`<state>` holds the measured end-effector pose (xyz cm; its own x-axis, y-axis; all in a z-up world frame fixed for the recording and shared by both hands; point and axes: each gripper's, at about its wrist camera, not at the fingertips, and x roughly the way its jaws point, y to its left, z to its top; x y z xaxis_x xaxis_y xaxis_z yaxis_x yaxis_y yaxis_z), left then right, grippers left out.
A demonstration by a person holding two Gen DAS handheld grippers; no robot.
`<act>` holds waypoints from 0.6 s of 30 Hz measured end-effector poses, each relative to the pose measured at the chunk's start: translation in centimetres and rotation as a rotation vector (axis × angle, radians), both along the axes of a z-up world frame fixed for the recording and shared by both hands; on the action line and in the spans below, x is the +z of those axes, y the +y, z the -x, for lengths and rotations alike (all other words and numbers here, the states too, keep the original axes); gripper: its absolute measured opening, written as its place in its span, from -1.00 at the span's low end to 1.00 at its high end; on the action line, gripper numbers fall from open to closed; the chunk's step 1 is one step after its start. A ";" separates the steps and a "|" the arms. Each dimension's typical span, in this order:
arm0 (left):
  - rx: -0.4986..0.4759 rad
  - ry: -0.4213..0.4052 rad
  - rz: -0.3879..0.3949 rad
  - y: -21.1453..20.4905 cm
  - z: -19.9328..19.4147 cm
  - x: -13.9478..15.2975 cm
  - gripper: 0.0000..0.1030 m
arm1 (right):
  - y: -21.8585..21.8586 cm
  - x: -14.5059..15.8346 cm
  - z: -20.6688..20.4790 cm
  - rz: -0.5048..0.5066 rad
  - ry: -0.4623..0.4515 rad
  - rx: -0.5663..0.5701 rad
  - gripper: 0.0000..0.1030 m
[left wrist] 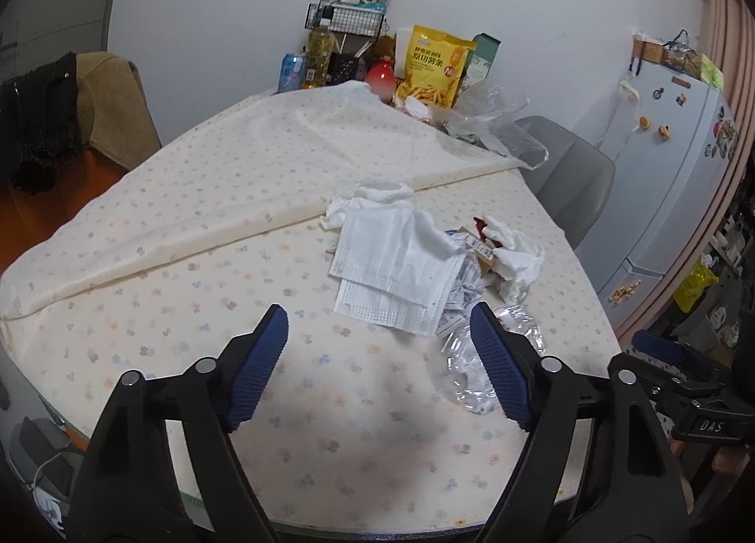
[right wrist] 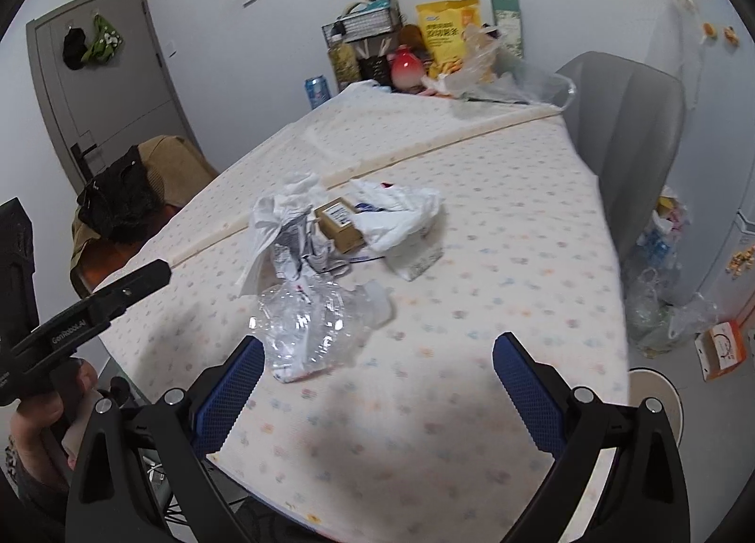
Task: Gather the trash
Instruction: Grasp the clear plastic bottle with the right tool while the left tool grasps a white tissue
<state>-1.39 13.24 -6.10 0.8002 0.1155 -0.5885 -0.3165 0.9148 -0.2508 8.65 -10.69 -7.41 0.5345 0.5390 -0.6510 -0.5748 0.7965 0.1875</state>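
Note:
A pile of trash lies on the floral tablecloth: white face masks, crumpled tissues, a small brown box, a white plastic bag and crumpled clear plastic, which also shows in the left wrist view. My left gripper is open and empty, just in front of the masks. My right gripper is open and empty, above the table just short of the clear plastic. The right gripper's body shows at the left view's right edge.
Snacks, a can, bottles and a wire basket crowd the table's far end, with a clear bag. A grey chair stands to the right, a chair with dark clothes to the left. Bags of trash lie on the floor by the fridge.

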 end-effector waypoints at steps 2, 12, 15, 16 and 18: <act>-0.008 0.014 0.007 0.2 -0.4 -0.4 0.41 | 1.1 -0.7 -0.6 -0.007 0.035 0.024 0.76; -0.020 0.057 0.018 0.6 -2.0 -1.7 0.33 | 4.1 -4.6 -3.9 -0.044 0.223 0.068 0.32; -0.027 0.064 0.014 0.4 -2.6 -1.8 0.33 | 4.0 -5.5 -4.4 -0.104 0.281 0.105 -0.01; -0.031 0.066 0.013 0.3 -2.8 -1.8 0.33 | 3.8 -5.6 -4.5 -0.133 0.302 0.119 -0.09; -0.040 0.068 0.010 0.0 -3.3 -1.8 0.33 | 3.5 -5.5 -4.5 -0.132 0.298 0.114 -0.11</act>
